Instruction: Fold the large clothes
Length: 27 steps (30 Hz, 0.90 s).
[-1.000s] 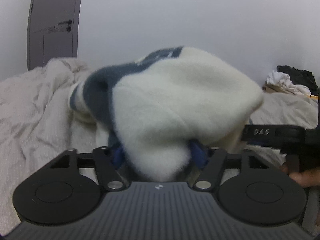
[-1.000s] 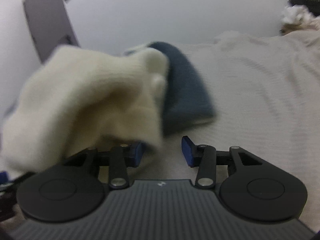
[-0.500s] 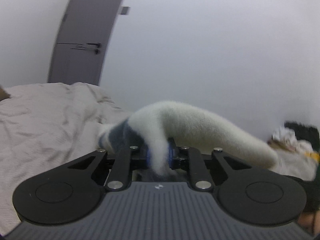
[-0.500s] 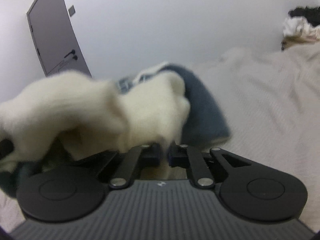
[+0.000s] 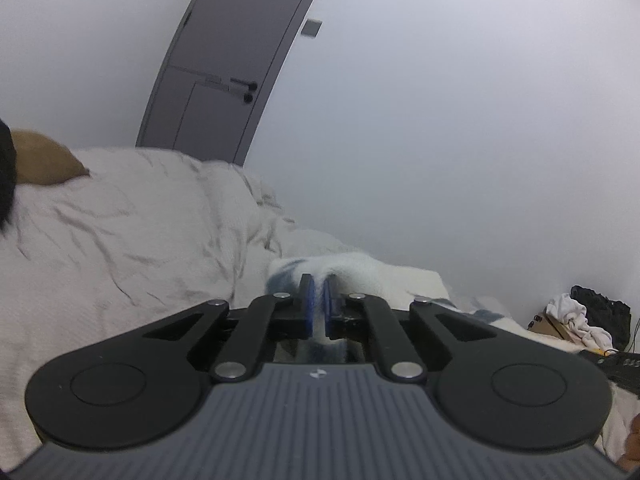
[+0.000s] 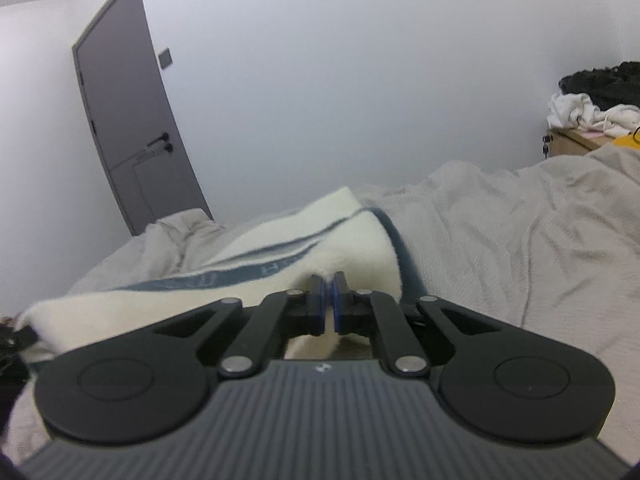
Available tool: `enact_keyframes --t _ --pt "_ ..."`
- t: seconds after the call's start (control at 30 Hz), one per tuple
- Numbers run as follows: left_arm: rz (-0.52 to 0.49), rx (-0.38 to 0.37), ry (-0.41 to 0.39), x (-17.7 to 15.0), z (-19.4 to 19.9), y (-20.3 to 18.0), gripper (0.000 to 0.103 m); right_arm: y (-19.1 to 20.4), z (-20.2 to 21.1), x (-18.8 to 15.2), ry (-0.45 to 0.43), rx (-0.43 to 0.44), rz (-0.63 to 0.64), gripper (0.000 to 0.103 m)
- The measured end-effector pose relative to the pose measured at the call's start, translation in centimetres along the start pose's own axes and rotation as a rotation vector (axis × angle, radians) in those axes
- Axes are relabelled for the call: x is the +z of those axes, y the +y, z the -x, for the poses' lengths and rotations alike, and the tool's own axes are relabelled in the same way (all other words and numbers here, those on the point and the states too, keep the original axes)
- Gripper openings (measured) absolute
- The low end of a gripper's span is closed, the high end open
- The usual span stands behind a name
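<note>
white walls (image 6: 360,60), grey door (image 6: 128,132), rumpled beige bed (image 6: 520,232).

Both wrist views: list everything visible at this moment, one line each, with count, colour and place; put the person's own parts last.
Sweater: one, cream with blue stripes, on the bed, pinched by both tools.
Bed cover: one, off-white, wrinkled, under the sweater.
Door: one, grey, shut, in the far wall.
Wall: white, behind the bed.
Clothes pile: one heap, white and black, on a wooden box at far right.
Cushion: one, brown, far left edge of the left view.
Left tool: black with blue pads, shut on the sweater.
Right tool: black with blue pads, shut on the sweater.
Hand: a sliver, lower right corner of the left view.
</note>
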<state>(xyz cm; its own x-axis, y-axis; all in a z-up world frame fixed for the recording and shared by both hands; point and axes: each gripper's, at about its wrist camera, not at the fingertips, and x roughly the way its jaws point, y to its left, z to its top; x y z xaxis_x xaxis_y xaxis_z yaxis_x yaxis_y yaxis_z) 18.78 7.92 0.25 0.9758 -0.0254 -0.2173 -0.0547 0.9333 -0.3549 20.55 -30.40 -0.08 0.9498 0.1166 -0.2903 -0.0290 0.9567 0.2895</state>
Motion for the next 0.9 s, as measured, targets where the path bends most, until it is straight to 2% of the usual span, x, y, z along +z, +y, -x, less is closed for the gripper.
enact_keyframes --t 0.03,0.13,0.27,0.43,0.53,0.67,0.7,0.77,0.8,0.87,0.9 --pt "-0.01 0.003 -0.012 -0.1 1.1 -0.1 0.0 0.1 0.8 0.1 -0.011 0.003 0.012 0.003" --pt "-0.083 0.04 -0.104 0.5 4.9 0.0 0.0 0.6 4.0 0.8 -0.059 0.013 0.047 0.003" --pt "-0.124 0.025 -0.088 0.9 7.4 -0.1 0.0 0.6 5.8 0.1 -0.01 0.016 0.061 0.003" --pt "-0.159 -0.057 -0.005 -1.1 7.9 -2.1 0.0 0.1 5.8 -3.0 0.071 0.017 0.055 0.003" --pt "-0.186 -0.109 0.081 -3.7 6.2 -3.8 0.0 0.4 5.4 -4.5 0.134 0.023 0.065 0.005" --pt "-0.218 -0.153 0.193 -7.3 3.7 -5.8 0.001 0.6 4.4 -5.8 0.172 0.062 0.103 0.007" --pt "-0.224 -0.152 0.212 -8.1 2.6 -5.7 0.001 0.8 4.0 -6.2 0.182 0.063 0.11 0.012" --pt "-0.24 -0.163 0.253 -9.4 1.4 -6.2 0.004 0.4 2.9 -6.8 0.214 0.063 0.109 0.034" --pt "-0.249 -0.171 0.271 -10.1 0.2 -6.3 0.006 0.3 2.3 -7.1 0.22 0.062 0.104 0.05" --pt "-0.271 -0.178 0.292 -10.9 -1.0 -6.7 0.015 -0.2 0.9 -7.6 0.232 0.056 0.093 0.05" --pt "-0.286 -0.184 0.295 -11.4 -1.3 -7.1 0.025 -0.5 0.2 -7.9 0.241 0.048 0.083 0.05"
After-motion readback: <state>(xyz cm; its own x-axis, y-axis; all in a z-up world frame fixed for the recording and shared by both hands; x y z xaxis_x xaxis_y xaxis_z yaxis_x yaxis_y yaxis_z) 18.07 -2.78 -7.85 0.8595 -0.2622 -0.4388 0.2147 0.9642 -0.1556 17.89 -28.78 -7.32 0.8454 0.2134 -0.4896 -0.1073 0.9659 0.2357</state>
